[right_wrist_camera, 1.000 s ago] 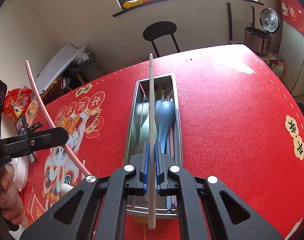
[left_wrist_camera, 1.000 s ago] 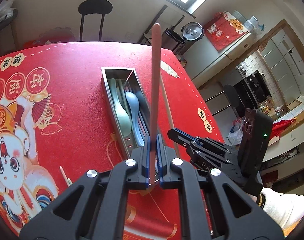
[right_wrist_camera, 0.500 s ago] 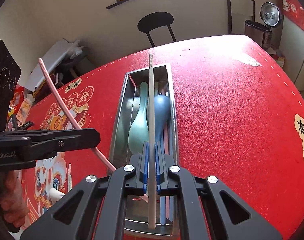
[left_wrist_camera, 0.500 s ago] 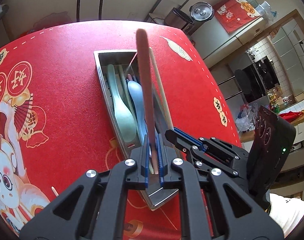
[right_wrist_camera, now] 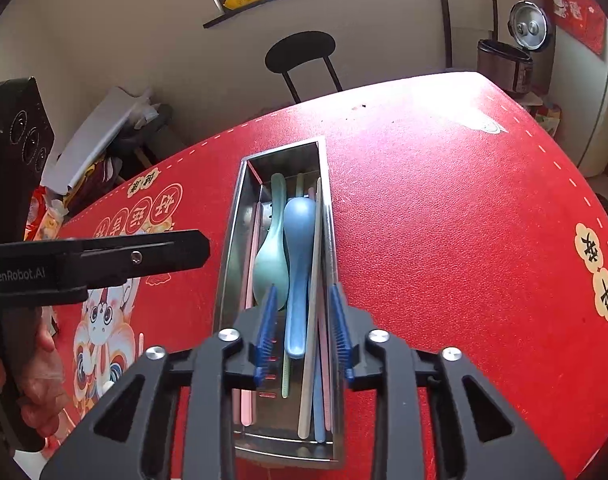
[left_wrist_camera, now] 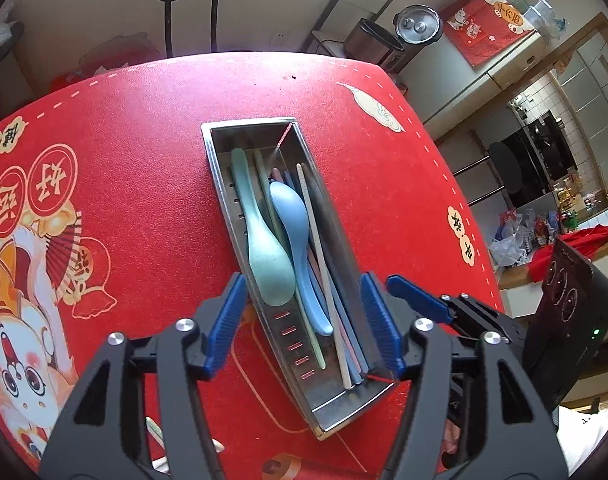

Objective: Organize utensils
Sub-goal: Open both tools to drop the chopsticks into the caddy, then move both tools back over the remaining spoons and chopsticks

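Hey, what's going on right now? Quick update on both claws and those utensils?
Left gripper open, empty. Right gripper open, empty. Spoons and chopsticks lie inside the metal tray, beige chopstick on top. Nothing blocking.

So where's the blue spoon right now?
In both wrist views the blue spoon lies in the metal tray, just right of the green spoon, bowl up against it.

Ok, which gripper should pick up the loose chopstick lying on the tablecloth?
Left. The chopstick lies left of the metal tray, on the left gripper's side; the right gripper hangs open over the tray, farther away.
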A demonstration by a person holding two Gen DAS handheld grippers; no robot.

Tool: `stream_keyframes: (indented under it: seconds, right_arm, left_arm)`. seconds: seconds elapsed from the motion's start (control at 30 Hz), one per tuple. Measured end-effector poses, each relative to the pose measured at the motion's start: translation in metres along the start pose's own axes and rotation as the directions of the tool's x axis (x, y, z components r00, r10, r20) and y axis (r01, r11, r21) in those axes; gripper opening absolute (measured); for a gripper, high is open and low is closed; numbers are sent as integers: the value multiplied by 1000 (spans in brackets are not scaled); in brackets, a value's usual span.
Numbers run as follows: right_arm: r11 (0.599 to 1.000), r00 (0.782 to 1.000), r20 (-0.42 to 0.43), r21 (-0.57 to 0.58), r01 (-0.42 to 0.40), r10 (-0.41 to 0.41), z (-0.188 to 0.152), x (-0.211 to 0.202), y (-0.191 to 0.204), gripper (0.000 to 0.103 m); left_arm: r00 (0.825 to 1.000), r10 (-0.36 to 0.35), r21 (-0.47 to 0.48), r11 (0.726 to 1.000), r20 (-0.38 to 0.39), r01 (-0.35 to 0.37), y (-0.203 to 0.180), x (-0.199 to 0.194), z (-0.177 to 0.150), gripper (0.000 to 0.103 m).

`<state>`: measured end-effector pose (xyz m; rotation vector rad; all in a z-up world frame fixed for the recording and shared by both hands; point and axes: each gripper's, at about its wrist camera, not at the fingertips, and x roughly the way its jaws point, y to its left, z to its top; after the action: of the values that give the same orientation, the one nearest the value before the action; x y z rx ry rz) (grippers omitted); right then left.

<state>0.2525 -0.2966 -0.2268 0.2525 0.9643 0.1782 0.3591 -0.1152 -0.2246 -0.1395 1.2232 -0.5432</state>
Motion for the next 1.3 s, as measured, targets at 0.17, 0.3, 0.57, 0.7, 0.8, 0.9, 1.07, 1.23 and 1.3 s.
stream_keyframes:
  seconds: [0.17, 0.3, 0.57, 0.7, 0.8, 0.9, 1.07, 1.23, 1.3]
  right_arm:
    - [1000, 1000, 22, 1, 6, -6, -6, -18, 2, 63]
    - [1000, 1000, 21, -17, 11, -11, -15, -28, 9, 77]
    - [997, 1000, -7, -77, -5, 5, -46, -42, 38, 84]
    - [989, 999, -38, -148, -17, 11, -68, -42, 62, 84]
    - [979, 996, -83, -201, -37, 20, -85, -37, 80, 84]
    - [964, 991, -129, -259, -62, 29, -101, -30, 100, 84]
    - [935, 984, -179, -345, -85, 23, -121, -20, 125, 84]
    - [913, 976, -217, -400, -82, -7, -139, -10, 135, 84]
    - [905, 972, -233, -420, -73, -30, -146, -5, 136, 84]
  left_arm:
    - [998, 42, 15, 999, 42, -43, 5, -28, -9, 86]
    - [992, 106, 26, 994, 74, -108, 10, -53, -21, 97]
    - [964, 224, -20, 974, 140, -224, 43, -103, -79, 97]
    - [948, 272, -86, 962, 164, -261, 69, -126, -120, 97]
    - [939, 302, -155, 948, 166, -278, 90, -137, -153, 97]
    - [926, 343, -208, 928, 159, -308, 106, -143, -184, 97]
    - [915, 383, -278, 899, 128, -338, 125, -139, -232, 97]
    - [907, 406, -307, 882, 111, -358, 133, -128, -267, 97]
    - [907, 409, -316, 878, 99, -361, 134, -123, -276, 97]
